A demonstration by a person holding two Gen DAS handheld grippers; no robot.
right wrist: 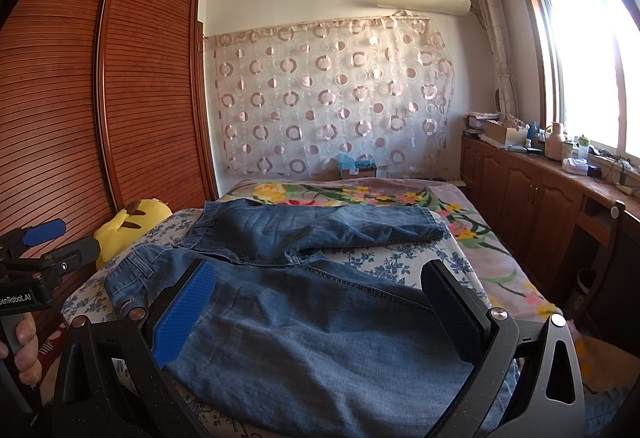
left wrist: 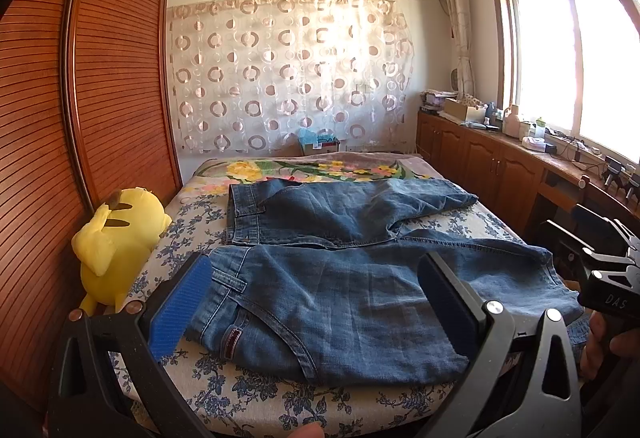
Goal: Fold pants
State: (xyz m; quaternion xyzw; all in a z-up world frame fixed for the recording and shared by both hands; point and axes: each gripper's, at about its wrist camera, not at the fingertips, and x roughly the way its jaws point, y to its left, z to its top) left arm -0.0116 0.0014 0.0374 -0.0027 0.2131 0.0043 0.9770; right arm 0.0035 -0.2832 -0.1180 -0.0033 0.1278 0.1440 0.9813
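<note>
Blue denim pants (left wrist: 340,278) lie spread on the bed, waistband to the left, one leg running right along the far side and the other across the near side. In the right wrist view the pants (right wrist: 312,318) fill the foreground. My left gripper (left wrist: 316,302) hovers open above the near waistband and hip, its blue-padded fingers (left wrist: 180,310) wide apart and holding nothing. My right gripper (right wrist: 320,310) is open too, fingers spread over the near leg. The right gripper's body shows at the right edge of the left wrist view, and the left gripper's body at the left edge of the right wrist view.
A yellow plush toy (left wrist: 114,242) sits at the bed's left edge against the slatted wooden wardrobe (left wrist: 100,78). A floral blanket (right wrist: 360,194) covers the bed's far end. Wooden cabinets (left wrist: 480,158) with clutter run under the window on the right. A hand (right wrist: 24,346) grips the left handle.
</note>
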